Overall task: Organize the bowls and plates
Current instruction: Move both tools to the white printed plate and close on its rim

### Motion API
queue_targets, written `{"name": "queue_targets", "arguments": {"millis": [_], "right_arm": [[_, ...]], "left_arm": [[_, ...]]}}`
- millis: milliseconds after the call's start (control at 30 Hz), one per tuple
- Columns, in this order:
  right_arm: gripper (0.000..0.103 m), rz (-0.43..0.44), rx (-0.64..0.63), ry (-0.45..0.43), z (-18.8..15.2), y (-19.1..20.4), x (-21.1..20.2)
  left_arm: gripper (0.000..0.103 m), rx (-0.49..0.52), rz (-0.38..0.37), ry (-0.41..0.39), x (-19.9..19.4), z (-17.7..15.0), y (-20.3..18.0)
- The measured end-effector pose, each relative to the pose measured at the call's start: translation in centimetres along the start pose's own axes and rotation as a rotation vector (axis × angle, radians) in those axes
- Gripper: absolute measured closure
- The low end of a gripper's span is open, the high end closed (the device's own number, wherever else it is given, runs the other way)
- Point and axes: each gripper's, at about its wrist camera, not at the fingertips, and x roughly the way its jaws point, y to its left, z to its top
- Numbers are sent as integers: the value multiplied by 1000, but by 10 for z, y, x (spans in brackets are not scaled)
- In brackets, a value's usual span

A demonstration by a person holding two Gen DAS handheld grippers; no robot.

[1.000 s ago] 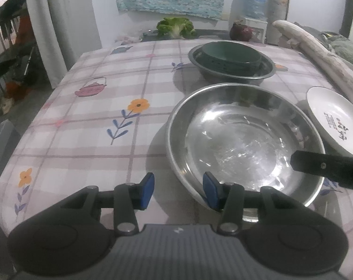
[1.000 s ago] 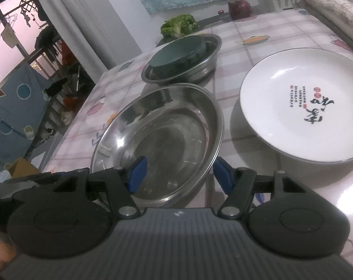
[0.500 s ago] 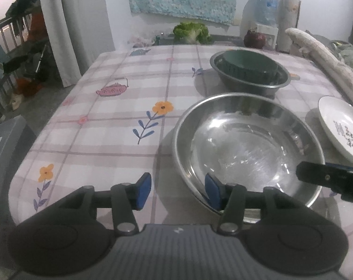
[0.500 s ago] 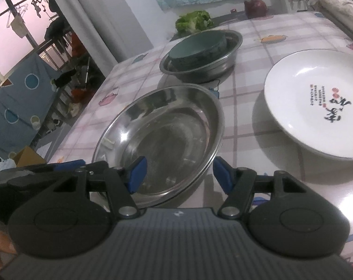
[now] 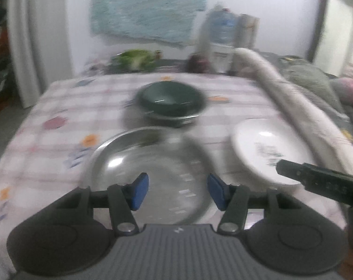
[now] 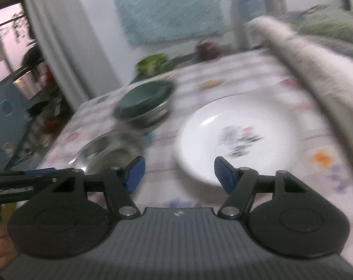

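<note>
Both views are blurred by motion. A wide steel bowl [image 5: 150, 163] lies on the checked tablecloth; my left gripper [image 5: 177, 194] hovers over its near part, jaws opening, nothing between them. Behind it a dark green bowl [image 5: 170, 98] sits inside a smaller steel bowl [image 5: 176, 120]. A white plate with a printed centre [image 6: 241, 135] lies to the right; my right gripper [image 6: 178, 175] hangs above its near left edge, jaws opening and empty. The wide steel bowl [image 6: 106, 151] and the green bowl [image 6: 143, 98] also show in the right wrist view.
A long pale rolled bundle [image 5: 293, 109] runs along the table's right side. Green vegetables [image 5: 135, 59] and a dark red round thing [image 5: 198, 63] lie at the far edge, with bottles [image 5: 223, 32] behind. A curtain [image 6: 66, 46] hangs at the left.
Both grippers have lifted and swung to the right, and the views have tilted up. The left jaws have widened clear of the wide steel bowl's rim. The white plate now sits ahead of the right gripper.
</note>
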Motion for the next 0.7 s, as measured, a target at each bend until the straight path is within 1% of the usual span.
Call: {"name": "queue_targets", "arguments": {"millis": [100, 167, 233, 300, 367, 500, 600, 633, 700], "right_arm": [[37, -82, 19, -41, 6, -32, -14], [37, -124, 34, -52, 12, -53, -19], [37, -156, 45, -57, 18, -71, -21], [38, -183, 40, -57, 24, -87, -18], [38, -198, 34, -48, 28, -99, -11], [40, -182, 27, -27, 37, -113, 9], [46, -137, 17, -2, 47, -119, 28], [50, -121, 10, 17, 51, -120, 35], [53, -111, -18, 40, 59, -125, 49]], "left_arm": [[46, 38, -63, -8, 8, 3, -37], [46, 48, -88, -22, 18, 3, -60], [46, 41, -87, -28, 30, -1, -77], [46, 12, -93, -21, 44, -5, -88], [46, -20, -79, -9, 56, -9, -96], [48, -76, -68, 8, 72, -18, -99], [48, -109, -68, 18, 80, -21, -102], [48, -112, -67, 21, 82, -21, -104], [49, -110, -57, 21, 84, -20, -107]]}}
